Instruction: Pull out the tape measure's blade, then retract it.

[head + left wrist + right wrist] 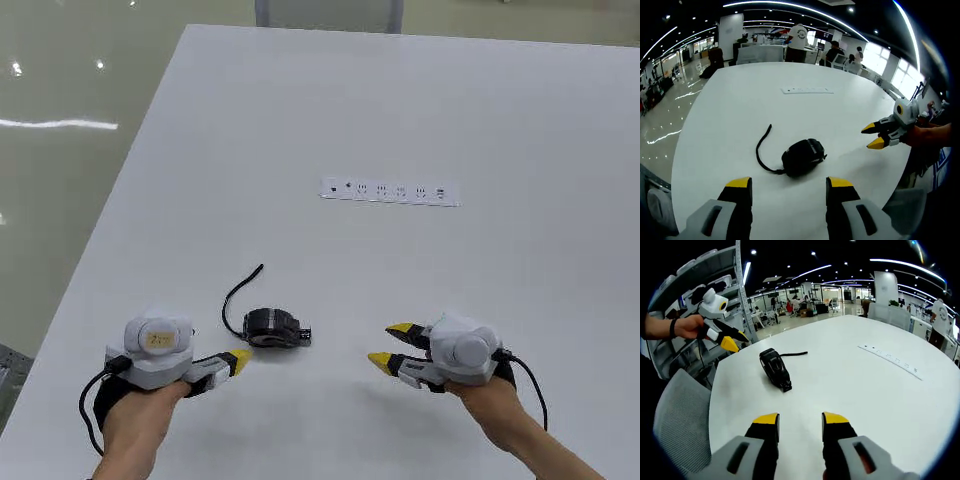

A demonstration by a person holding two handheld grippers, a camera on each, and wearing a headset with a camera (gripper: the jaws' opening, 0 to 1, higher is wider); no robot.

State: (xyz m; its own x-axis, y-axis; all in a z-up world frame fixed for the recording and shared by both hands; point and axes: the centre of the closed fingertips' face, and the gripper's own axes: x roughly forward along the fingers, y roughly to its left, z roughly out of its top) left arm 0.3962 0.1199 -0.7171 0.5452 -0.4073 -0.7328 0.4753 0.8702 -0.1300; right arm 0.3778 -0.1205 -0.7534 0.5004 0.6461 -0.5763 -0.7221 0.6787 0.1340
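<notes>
A black tape measure (274, 327) lies on the white table (450, 100) near its front edge, with its wrist strap (240, 290) curling away to the far left. No blade is drawn out. My left gripper (238, 360) hovers just left of the case, open and holding nothing. My right gripper (392, 345) stands open about a hand's width to the right of the case. The left gripper view has the tape measure (802, 156) just ahead of the open gripper (789, 183). In the right gripper view the tape measure (774, 366) lies farther ahead of the open gripper (800, 418).
A white power strip (390, 191) lies flat on the middle of the table. A chair (328, 14) stands at the far end, and a grey chair (680, 425) is beside the near edge. The table's left edge (110, 200) drops to a glossy floor.
</notes>
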